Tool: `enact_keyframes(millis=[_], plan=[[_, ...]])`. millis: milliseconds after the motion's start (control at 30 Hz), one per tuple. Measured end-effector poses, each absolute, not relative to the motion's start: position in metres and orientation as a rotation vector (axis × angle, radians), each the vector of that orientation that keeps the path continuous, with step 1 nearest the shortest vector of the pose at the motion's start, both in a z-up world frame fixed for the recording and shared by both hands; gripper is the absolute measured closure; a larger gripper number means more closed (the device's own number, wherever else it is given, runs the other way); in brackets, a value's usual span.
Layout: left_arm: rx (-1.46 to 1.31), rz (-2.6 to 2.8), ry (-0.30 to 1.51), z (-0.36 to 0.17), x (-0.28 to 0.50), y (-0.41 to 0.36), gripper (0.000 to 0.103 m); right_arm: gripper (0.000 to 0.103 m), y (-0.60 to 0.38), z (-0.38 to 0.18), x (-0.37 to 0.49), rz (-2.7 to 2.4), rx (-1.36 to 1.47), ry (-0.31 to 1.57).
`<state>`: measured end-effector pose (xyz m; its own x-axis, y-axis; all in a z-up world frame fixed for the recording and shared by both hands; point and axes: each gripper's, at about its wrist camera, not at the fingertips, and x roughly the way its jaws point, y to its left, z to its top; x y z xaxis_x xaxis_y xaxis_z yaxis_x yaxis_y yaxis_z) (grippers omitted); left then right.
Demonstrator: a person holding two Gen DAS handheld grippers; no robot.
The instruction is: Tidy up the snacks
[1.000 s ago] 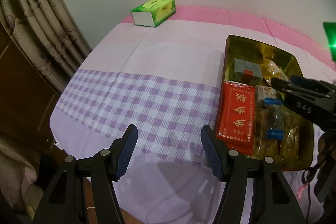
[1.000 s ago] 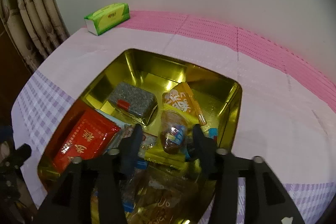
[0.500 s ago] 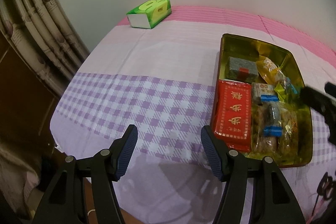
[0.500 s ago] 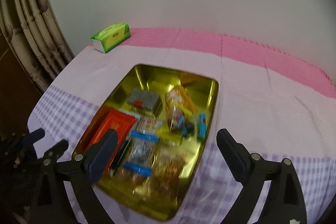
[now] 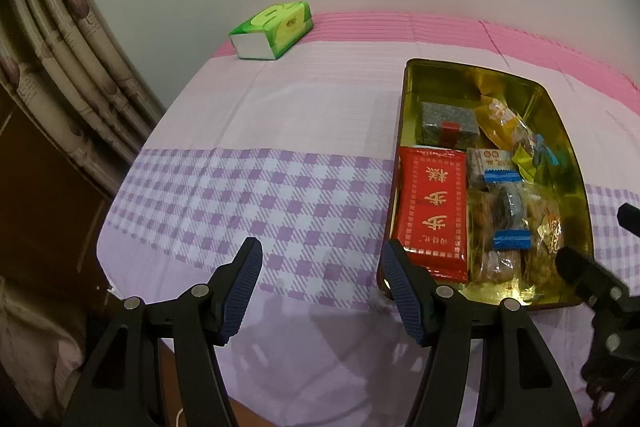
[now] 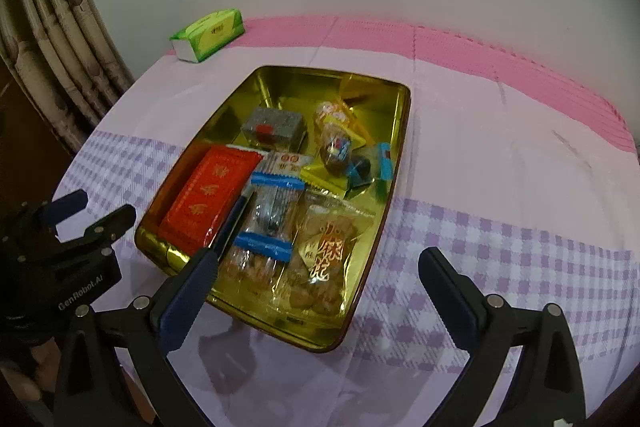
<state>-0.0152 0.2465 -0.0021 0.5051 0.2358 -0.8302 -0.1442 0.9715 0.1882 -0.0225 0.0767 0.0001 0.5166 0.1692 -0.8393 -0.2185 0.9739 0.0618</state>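
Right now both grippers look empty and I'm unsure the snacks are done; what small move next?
Probably pull the right gripper clear: its jaws have just opened, nothing between them, and every snack in view lies inside the gold rectangular tin.

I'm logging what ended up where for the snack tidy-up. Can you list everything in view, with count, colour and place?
tin tray: one, gold, on the cloth between the two tools
red packet: one, red with gold print, along the tray's left side
grey block: one, grey with a red tag, far left part of the tray
clear wrapped snacks: several, blue-ended or yellow, filling the rest of the tray; exact count unclear
tissue box: one, green, far left corner by the wall
tablecloth: one, pink, lilac and purple check, covering the table
curtain: one, beige, left edge
left tool: black with blue pads, part open, empty, over the check cloth
right tool: jaws just opened wide, empty, over the tray's near end
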Motion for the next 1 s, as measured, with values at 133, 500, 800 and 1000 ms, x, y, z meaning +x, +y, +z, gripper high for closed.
enact_keyframes(millis=[133,500,800,1000], plan=[[0.104,0.225,1.020,-0.003,-0.016,0.245,0.040,0.004,0.081,-0.004,-0.024,0.243,-0.073,1.015],[0.117,0.220,1.026,-0.005,-0.016,0.243,0.040,0.003,0.086,-0.009,-0.024,0.257,-0.083,1.034],[0.117,0.221,1.026,-0.005,-0.016,0.242,0.040,0.003,0.088,-0.013,-0.023,0.262,-0.082,1.046],[0.120,0.222,1.026,-0.005,-0.016,0.241,0.040,0.003,0.089,-0.014,-0.023,0.265,-0.081,1.053]])
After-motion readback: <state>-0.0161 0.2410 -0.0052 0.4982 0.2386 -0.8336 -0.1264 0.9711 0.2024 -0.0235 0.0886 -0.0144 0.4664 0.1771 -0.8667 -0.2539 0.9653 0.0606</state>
